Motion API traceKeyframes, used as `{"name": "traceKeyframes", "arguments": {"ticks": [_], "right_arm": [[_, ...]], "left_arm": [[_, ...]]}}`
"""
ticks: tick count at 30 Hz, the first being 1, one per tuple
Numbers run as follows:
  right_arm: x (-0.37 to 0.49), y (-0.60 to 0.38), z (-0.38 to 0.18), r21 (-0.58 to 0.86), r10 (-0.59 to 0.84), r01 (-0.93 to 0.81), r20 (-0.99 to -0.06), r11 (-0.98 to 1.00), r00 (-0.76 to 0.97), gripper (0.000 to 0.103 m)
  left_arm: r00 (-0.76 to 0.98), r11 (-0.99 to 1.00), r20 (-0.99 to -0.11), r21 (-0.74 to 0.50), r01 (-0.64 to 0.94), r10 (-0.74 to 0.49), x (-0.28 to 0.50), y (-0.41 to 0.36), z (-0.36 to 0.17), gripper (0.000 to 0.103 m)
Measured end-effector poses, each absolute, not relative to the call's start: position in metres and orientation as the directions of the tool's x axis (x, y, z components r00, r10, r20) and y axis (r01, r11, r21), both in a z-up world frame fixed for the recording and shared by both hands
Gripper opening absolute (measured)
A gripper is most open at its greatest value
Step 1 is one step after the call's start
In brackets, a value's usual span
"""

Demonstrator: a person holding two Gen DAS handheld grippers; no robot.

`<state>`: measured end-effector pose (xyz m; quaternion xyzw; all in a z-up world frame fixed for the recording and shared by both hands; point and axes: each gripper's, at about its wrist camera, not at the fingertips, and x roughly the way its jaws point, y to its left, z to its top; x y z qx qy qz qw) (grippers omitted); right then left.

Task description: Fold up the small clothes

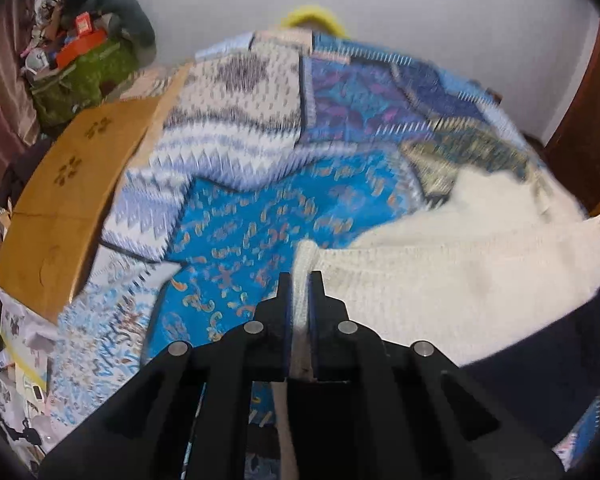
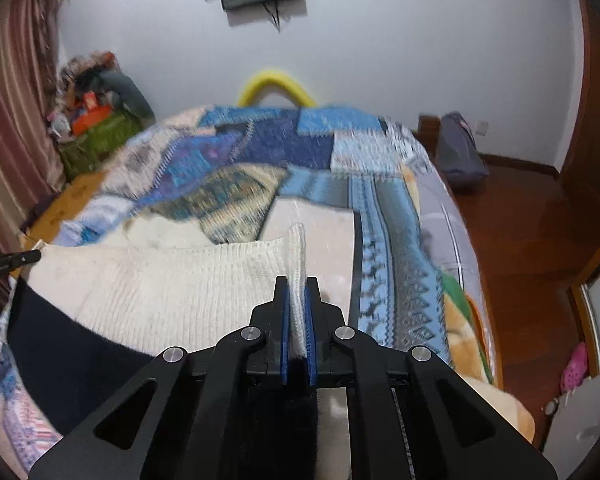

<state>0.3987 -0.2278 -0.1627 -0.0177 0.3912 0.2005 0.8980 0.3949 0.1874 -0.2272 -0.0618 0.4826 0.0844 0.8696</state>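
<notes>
A cream knitted garment (image 1: 452, 276) hangs stretched between my two grippers above a bed with a blue patterned quilt (image 1: 260, 216). My left gripper (image 1: 300, 280) is shut on the garment's left edge. My right gripper (image 2: 297, 286) is shut on the garment's (image 2: 172, 288) right edge. A dark navy part (image 2: 72, 356) hangs below the cream knit. The tip of the left gripper shows at the left edge of the right wrist view (image 2: 12, 260).
A cardboard sheet (image 1: 68, 200) lies at the bed's left side. A pile of bags and clutter (image 1: 84, 48) sits in the far left corner. A flat pale folded piece (image 2: 320, 224) lies on the quilt. A wooden floor (image 2: 520, 248) and a grey bag (image 2: 458, 152) are at the right.
</notes>
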Motion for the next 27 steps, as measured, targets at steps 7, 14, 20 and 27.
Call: {"name": "traceKeyframes", "arguments": {"ticks": [7, 14, 20, 27], "right_arm": [[0.405, -0.225, -0.183, 0.092, 0.301, -0.371, -0.772, 0.924, 0.56, 0.007], [0.388, -0.225, -0.153, 0.049, 0.296, -0.405, -0.762, 0.913, 0.575, 0.028], [0.361, -0.214, -0.112, 0.083, 0.373, -0.451, -0.704, 0.889, 0.605, 0.045], [0.323, -0.169, -0.112, 0.125, 0.48, -0.569, -0.696, 0.813, 0.533, 0.057]], "left_arm": [[0.5, 0.986, -0.863, -0.006, -0.168, 0.08, 0.394, 0.181, -0.239, 0.009], [0.524, 0.986, -0.849, -0.031, -0.163, 0.06, 0.368, 0.187, -0.201, 0.037], [0.58, 0.981, -0.814, -0.085, -0.174, 0.032, 0.323, 0.188, -0.161, 0.067], [0.537, 0.957, -0.842, -0.198, -0.214, -0.054, 0.27, 0.177, -0.177, 0.082]]}}
